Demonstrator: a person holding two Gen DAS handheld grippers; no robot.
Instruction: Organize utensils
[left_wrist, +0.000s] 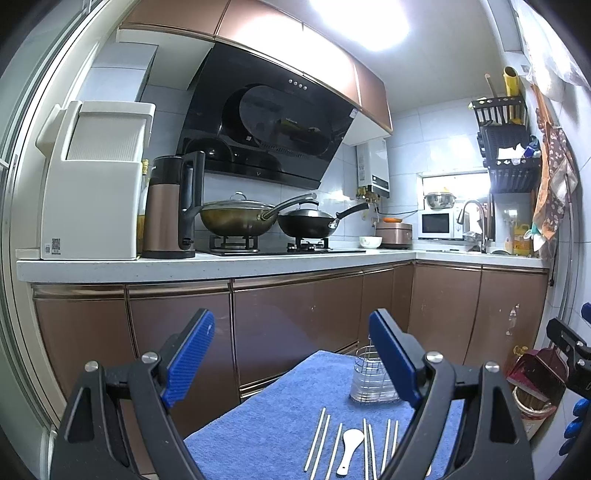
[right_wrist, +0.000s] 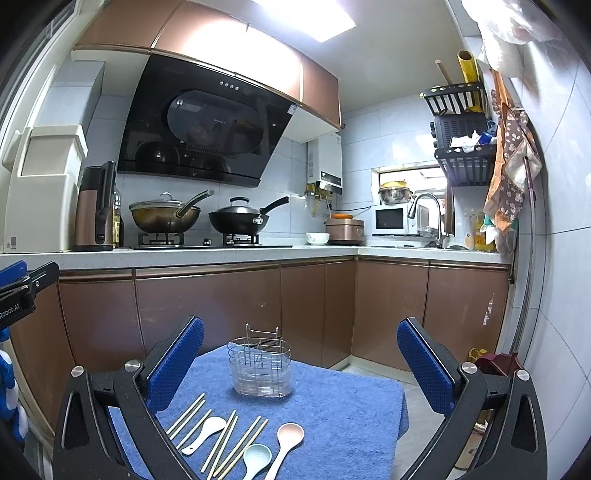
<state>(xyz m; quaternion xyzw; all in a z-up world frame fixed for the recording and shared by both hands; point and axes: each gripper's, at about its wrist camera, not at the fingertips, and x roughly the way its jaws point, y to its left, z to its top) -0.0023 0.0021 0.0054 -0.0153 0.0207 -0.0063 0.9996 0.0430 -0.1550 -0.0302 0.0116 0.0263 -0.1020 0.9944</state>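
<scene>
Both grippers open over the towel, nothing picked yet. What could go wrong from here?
1. The chopsticks lie tightly packed beside the white spoon; the open right hand-held gripper may pinch several at once or nudge a neighbour.
2. The wire utensil holder stands on soft blue towel and looks light, so a clumsy insertion might tip it.
3. The left hand-held gripper works close by; the two could collide.
</scene>
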